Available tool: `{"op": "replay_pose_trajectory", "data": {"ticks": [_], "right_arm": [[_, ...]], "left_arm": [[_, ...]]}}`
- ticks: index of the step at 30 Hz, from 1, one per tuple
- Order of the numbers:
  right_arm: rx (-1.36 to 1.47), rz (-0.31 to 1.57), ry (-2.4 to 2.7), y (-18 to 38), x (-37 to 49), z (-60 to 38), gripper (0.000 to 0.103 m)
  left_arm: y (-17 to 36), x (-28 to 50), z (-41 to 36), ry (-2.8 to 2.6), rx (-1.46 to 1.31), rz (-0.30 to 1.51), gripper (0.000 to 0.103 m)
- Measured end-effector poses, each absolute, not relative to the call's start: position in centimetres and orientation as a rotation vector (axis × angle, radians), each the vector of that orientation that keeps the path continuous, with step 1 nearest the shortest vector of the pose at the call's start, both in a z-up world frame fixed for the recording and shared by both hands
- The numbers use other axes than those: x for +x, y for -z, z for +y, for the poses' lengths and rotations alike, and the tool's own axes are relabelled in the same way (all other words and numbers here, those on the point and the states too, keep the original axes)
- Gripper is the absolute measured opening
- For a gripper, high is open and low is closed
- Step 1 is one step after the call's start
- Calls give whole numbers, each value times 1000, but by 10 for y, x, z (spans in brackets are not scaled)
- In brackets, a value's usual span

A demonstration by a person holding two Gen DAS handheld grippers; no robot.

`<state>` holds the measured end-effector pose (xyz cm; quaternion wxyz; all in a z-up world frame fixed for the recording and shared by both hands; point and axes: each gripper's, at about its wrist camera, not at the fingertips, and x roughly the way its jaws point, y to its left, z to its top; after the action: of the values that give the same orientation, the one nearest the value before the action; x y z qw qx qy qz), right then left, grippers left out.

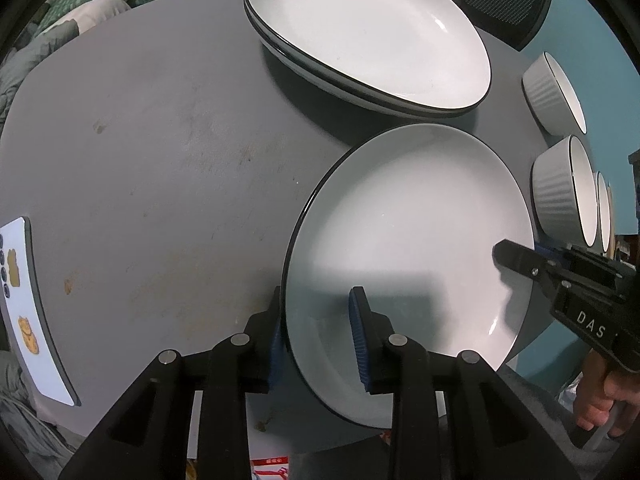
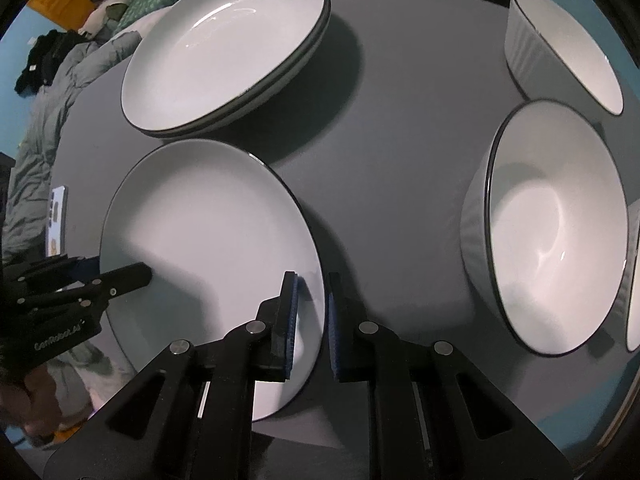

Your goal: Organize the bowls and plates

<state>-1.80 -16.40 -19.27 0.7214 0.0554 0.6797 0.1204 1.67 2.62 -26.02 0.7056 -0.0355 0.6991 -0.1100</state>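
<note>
Seen from the left wrist: left gripper (image 1: 318, 338) at 6 o'clock, blue pads either side of the near rim of a white, dark-edged plate (image 1: 408, 264), jaws narrowed around that rim, one pad under the edge and one on the inner face, though actual contact cannot be told for sure. Plate tilted, lying on a grey round table (image 1: 160, 160), its right edge overhanging the table at 4 o'clock. Right gripper (image 1: 520, 258) entering from 3 o'clock, one black finger tip lying over the plate's inner surface, its blue pad behind the rim. Stack of plates (image 1: 368, 36) at 12 o'clock, just beyond the held plate. Three ribbed white bowls at 2 to 3 o'clock: far bowl (image 1: 554, 94), near bowl (image 1: 564, 192), and a third showing only as a sliver of rim behind it. Phone (image 1: 28, 308) with cat stickers at 9 o'clock, on the table's edge. Seen from the right wrist: right gripper at 6 o'clock, jaws narrow, straddling the plate's right rim, a small gap showing between pads and china, so grip cannot be confirmed. Left gripper at 8 o'clock on the plate's opposite rim. Stack at 11 o'clock, near bowl at 3 o'clock, far bowl at 1 o'clock, well apart from the plate.
</note>
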Motion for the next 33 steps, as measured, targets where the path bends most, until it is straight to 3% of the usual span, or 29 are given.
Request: {"op": "replay_pose_trajectory", "data": {"ticks": [10, 33], "right_arm": [[123, 1516, -289, 197, -17, -167, 22], [131, 1515, -320, 175, -13, -157, 18]], "left_arm": [[259, 16, 30, 236, -90, 1545, 30], [233, 20, 47, 211, -151, 1535, 27]]}}
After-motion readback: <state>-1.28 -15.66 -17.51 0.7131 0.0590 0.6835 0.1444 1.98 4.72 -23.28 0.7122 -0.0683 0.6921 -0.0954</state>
